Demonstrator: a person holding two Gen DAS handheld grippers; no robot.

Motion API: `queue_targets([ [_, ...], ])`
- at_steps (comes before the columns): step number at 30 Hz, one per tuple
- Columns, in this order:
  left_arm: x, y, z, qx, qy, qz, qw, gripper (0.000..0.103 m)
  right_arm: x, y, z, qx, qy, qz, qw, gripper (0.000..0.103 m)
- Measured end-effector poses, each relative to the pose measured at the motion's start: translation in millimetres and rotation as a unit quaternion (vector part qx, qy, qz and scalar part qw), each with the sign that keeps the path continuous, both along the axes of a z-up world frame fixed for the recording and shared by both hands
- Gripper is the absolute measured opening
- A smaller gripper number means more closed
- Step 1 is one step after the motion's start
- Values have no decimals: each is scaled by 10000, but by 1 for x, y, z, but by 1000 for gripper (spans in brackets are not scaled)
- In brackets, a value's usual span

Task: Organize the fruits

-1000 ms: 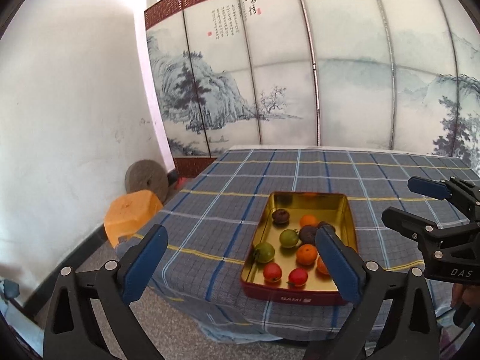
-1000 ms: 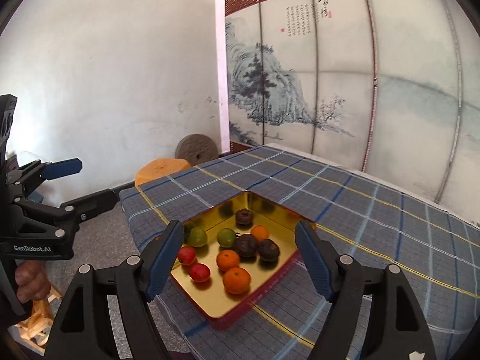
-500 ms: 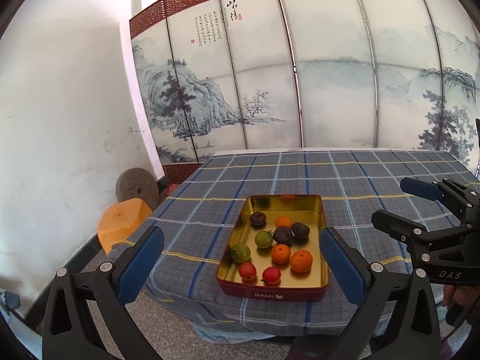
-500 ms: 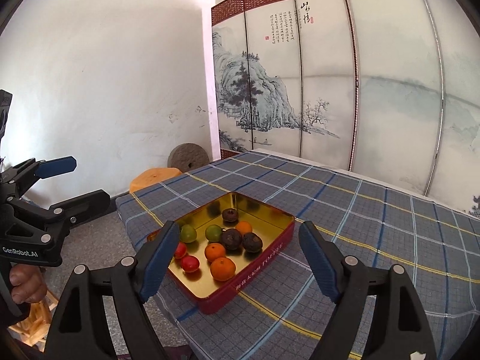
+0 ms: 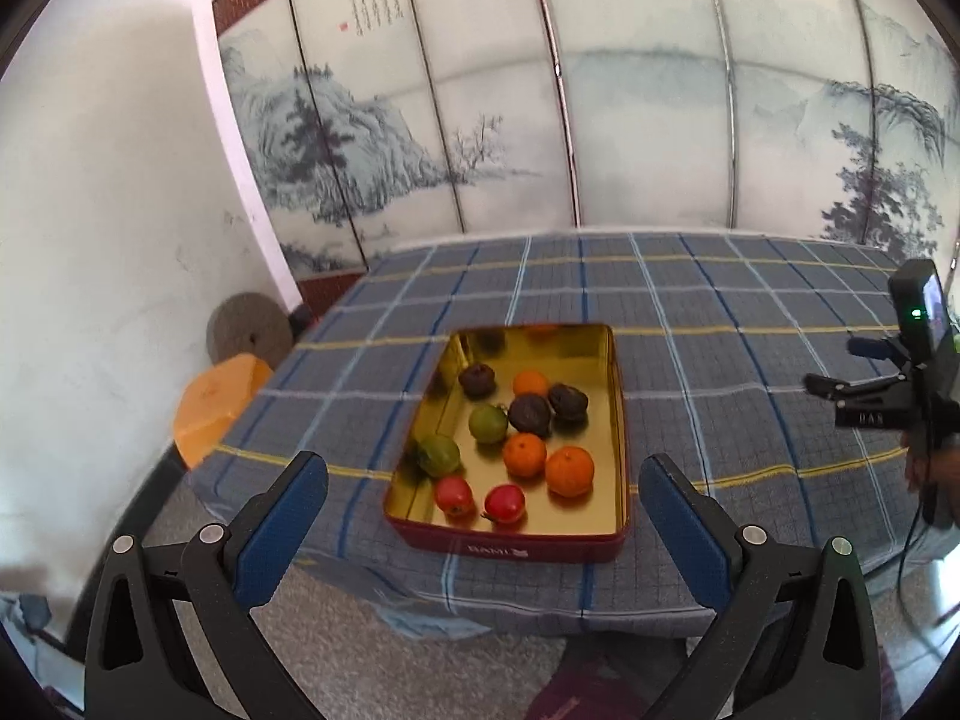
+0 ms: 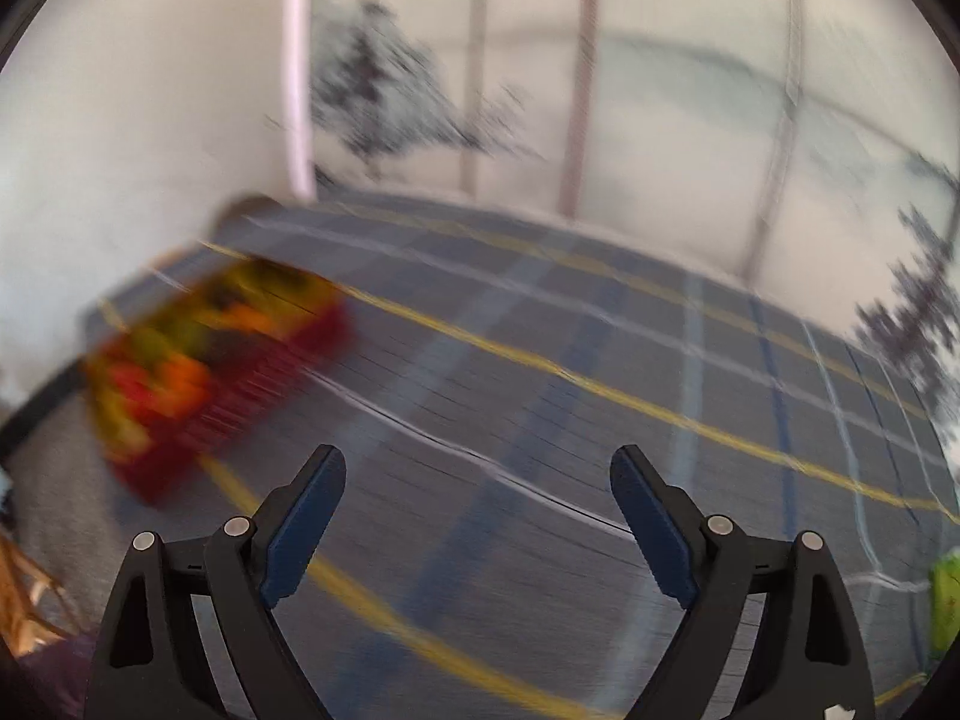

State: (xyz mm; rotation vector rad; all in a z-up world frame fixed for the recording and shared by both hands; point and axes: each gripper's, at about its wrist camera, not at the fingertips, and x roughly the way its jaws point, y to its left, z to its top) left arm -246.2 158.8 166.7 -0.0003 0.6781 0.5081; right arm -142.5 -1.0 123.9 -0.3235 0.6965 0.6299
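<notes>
The left gripper (image 5: 483,501) points down toward the near edge of the worktop (image 5: 690,312), its jaws wide with nothing between them, the blue pads (image 5: 282,531) standing either side of the tin (image 5: 504,540) in its own view. The right gripper (image 6: 478,510) also tilts downward, over bare checked cloth (image 6: 540,420); its jaws are opening and nothing lies between them, though that view is heavily smeared. In the left view the right gripper (image 5: 864,387) shows at the far right edge, held by a hand (image 5: 939,468) above the worktop's right side. The fruits (image 5: 525,453) sit inside the red and gold tin at the near left corner of the worktop: two red ones nearest, then oranges and green ones, then dark brown ones farther back. The tin's near wall lies close to the worktop's front edge, where the cloth hangs over. To the right of the tin and behind it the cloth is open. A green thing (image 6: 945,606) shows at the right edge of the right view, too blurred to identify. A painted folding screen (image 5: 600,90) stands behind the far edge
</notes>
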Motion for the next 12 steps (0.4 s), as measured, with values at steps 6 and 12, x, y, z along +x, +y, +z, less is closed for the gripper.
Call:
queue_targets([
  [6, 16, 2, -7, -11, 229, 175, 9996, 103, 86, -67, -54, -707, 711, -1045, 9895, 88],
  [12, 31, 4, -10, -52, 452, 261, 9986, 103, 132, -97, -67, -711, 955, -1380, 9833, 94],
])
